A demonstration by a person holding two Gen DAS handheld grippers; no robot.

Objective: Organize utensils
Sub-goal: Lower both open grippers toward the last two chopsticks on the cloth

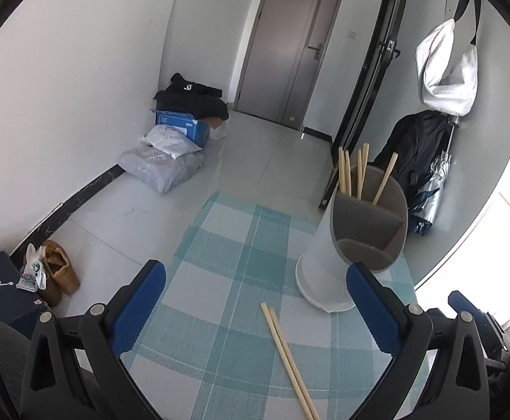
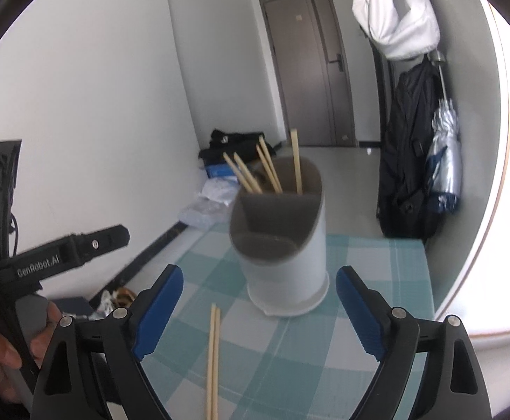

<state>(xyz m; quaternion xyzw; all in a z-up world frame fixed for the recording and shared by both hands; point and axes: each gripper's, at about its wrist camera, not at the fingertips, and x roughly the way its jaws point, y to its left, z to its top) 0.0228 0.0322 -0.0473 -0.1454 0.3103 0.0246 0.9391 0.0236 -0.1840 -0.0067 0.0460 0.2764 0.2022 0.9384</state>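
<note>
Here, both tools are hanging over a surface (image 1: pixel 219 255) covered in a teal and white checked cloth; the left gripper (image 1: pixel 255 301) is standing with its jaws spread wide and nothing between the blue pads; the right gripper (image 2: pixel 259 306) is likewise standing well open and empty.

A white holder (image 2: pixel 286 262) with a grey divided insert is sitting upright near the far right corner of the surface; five chopsticks (image 2: pixel 269 171) are already leaning in its rear compartment, tips up, while the front compartment is showing empty; its sloped mouth is facing the person, probably so that sticks can be dropped in from this side.

A loose pair of chopsticks (image 1: pixel 290 360) is lying flat on the cloth, side by side and touching, just in front of the holder; in the right wrist view the pair (image 2: pixel 213 357) is running almost straight toward the camera, between the open jaws but below them, not touched.

The person's left hand (image 2: pixel 6 357) is showing at the edge of the right view, wrapped around the left tool's handle.

Judgement: the sorting looks mostly done, with this pair remaining; the wide jaws suggest a readying for a pick; since the sticks are thin and flat on cloth, the pads will likely need to close low and across them, or one may roll away.
</note>
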